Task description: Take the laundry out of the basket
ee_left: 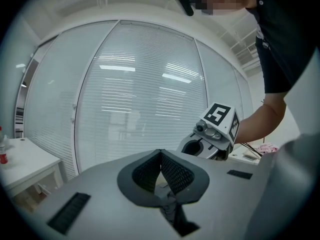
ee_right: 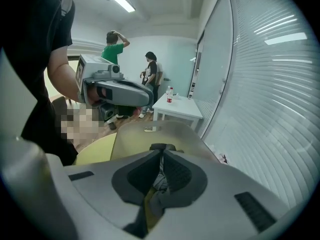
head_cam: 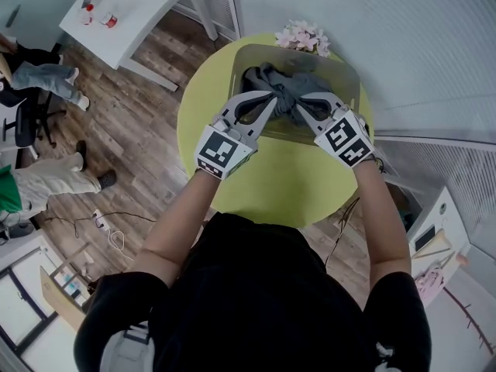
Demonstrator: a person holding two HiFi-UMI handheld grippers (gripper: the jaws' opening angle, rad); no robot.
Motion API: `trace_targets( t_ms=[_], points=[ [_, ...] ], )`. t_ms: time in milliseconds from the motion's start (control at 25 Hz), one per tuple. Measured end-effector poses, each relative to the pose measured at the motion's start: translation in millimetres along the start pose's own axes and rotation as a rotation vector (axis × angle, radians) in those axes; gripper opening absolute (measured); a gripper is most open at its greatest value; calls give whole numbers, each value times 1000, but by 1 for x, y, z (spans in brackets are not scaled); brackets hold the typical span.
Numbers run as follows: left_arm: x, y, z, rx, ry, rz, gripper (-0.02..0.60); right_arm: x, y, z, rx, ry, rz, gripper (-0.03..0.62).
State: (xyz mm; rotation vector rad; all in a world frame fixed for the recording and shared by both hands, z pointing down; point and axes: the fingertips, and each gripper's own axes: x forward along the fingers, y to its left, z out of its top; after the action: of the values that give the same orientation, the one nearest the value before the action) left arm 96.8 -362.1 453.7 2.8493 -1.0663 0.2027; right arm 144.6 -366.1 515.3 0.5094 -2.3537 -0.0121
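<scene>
Nothing is out yet: the grey laundry (head_cam: 283, 84) lies heaped in the basket (head_cam: 345, 76) on the twelve o'clock side of the table (head_cam: 263, 184). The left gripper (head_cam: 270, 101), at the heap's seven o'clock, and the right gripper (head_cam: 302, 105), at five o'clock, both have their jaws pressed together, apparently empty.

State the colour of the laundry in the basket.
The laundry is dark grey; the head view shows it best.
</scene>
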Motion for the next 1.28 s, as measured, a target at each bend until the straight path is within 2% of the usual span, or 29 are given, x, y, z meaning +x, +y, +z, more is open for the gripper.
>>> trace_targets(
  t_ms=[440,640,960,1280],
  points=[
    [24,27,-11,29,-12,23,11,47,-4,-29,-137,168,123,29],
    [34,38,-22,22,-16,26,11,76,4,-53,-242,261,211,66],
    [48,46,-24,6,-33,22,11,119,17,-97,-367,409,331,203],
    [64,57,-17,-11,-64,25,11,154,12,-133,-437,533,348,356]
  ],
)
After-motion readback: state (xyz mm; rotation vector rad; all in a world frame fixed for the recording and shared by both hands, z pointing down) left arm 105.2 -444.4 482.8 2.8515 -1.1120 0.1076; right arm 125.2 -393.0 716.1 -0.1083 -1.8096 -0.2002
